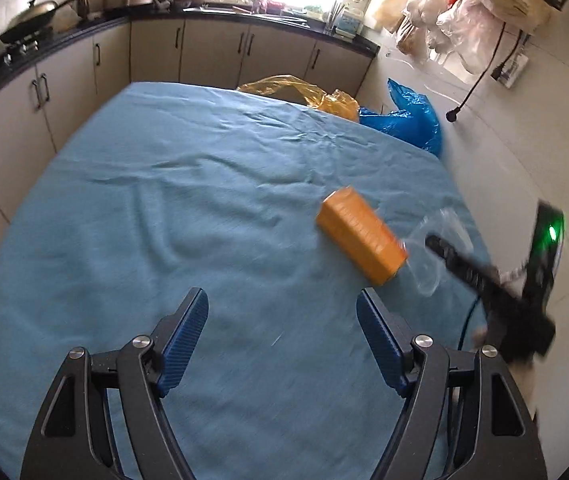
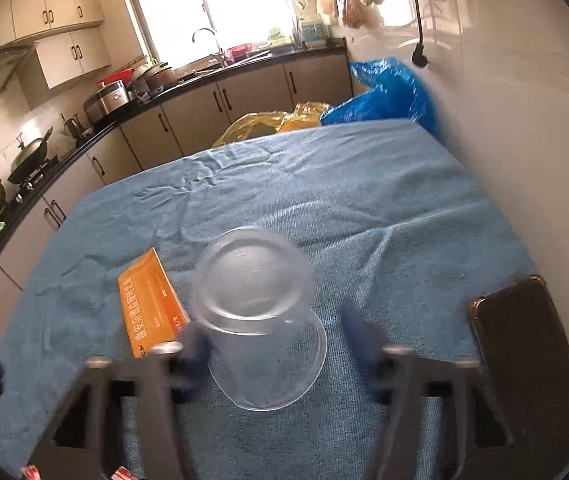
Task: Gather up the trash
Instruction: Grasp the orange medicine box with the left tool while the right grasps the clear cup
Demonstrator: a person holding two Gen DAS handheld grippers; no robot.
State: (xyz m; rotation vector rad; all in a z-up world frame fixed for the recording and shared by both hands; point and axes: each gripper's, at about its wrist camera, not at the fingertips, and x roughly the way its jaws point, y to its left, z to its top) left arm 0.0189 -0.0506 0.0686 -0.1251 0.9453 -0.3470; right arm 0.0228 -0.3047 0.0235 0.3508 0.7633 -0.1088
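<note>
The left gripper [image 1: 282,322] stands wide open over the blue cloth [image 1: 188,208], its two blue-padded fingers [image 1: 186,338] well apart and nothing between them or touching them. Ahead of its right finger and off to that side lies an orange box [image 1: 360,240] on its side, and just past the box's far end a clear plastic cup [image 1: 430,256] with the right gripper [image 1: 444,250] reaching in at it (that part of the left wrist view is smeared by motion). From the right wrist view, the right gripper [image 2: 274,340] has the same clear plastic cup [image 2: 260,320] between its fingers, the cup tipped with its base toward the camera; the left finger [image 2: 194,344] lies against the cup's wall, while the right finger stands clear of it with cloth showing in the gap, so the pads do not clamp it. The orange box [image 2: 150,304] lies just outside the left finger. A dark phone [image 2: 520,344] lies flat beyond the right finger.
</note>
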